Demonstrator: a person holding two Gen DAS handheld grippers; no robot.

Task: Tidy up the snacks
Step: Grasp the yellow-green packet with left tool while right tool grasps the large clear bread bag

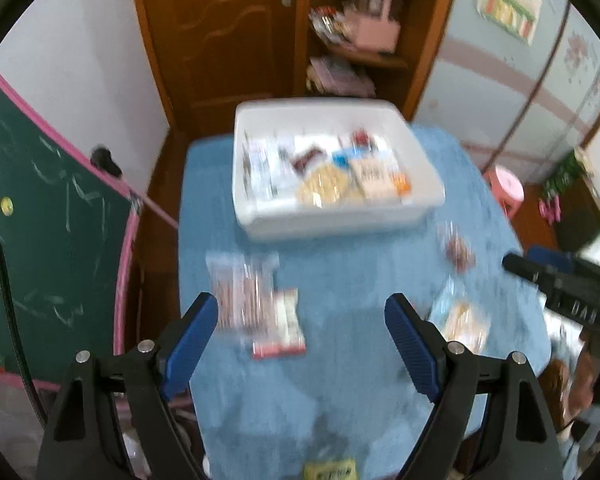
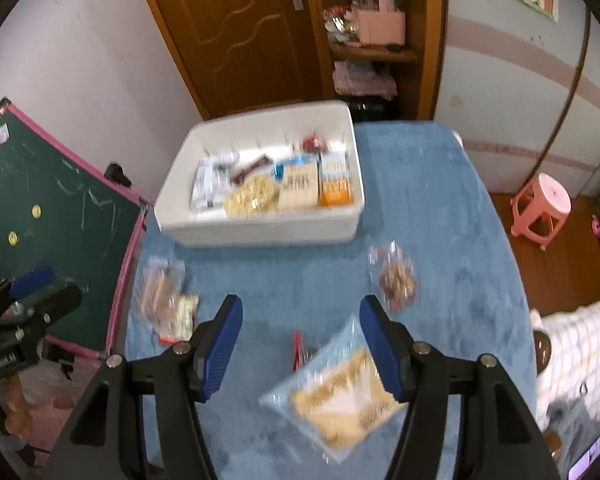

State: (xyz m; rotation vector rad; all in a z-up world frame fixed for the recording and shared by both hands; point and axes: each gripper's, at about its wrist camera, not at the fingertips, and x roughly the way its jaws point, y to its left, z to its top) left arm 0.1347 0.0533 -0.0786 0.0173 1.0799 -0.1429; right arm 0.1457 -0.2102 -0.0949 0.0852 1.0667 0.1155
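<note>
A white bin (image 1: 332,222) (image 2: 260,230) holding several snack packets stands at the far side of the blue table (image 1: 340,360) (image 2: 452,208). My left gripper (image 1: 302,308) is open and empty above the table, with a clear packet of brown snacks (image 1: 246,300) (image 2: 162,292) and a small red-edged packet (image 1: 284,328) just left of its middle. My right gripper (image 2: 300,308) is open and empty above a clear bag of yellow crackers (image 2: 340,396) (image 1: 462,320). A round nut snack packet (image 2: 396,280) (image 1: 458,250) lies to its right front.
A green chalkboard with a pink frame (image 1: 52,216) (image 2: 60,200) leans at the table's left edge. A wooden door and shelf (image 1: 260,32) stand behind. A pink stool (image 2: 542,208) is on the floor at the right. A yellow packet (image 1: 330,470) lies at the near edge.
</note>
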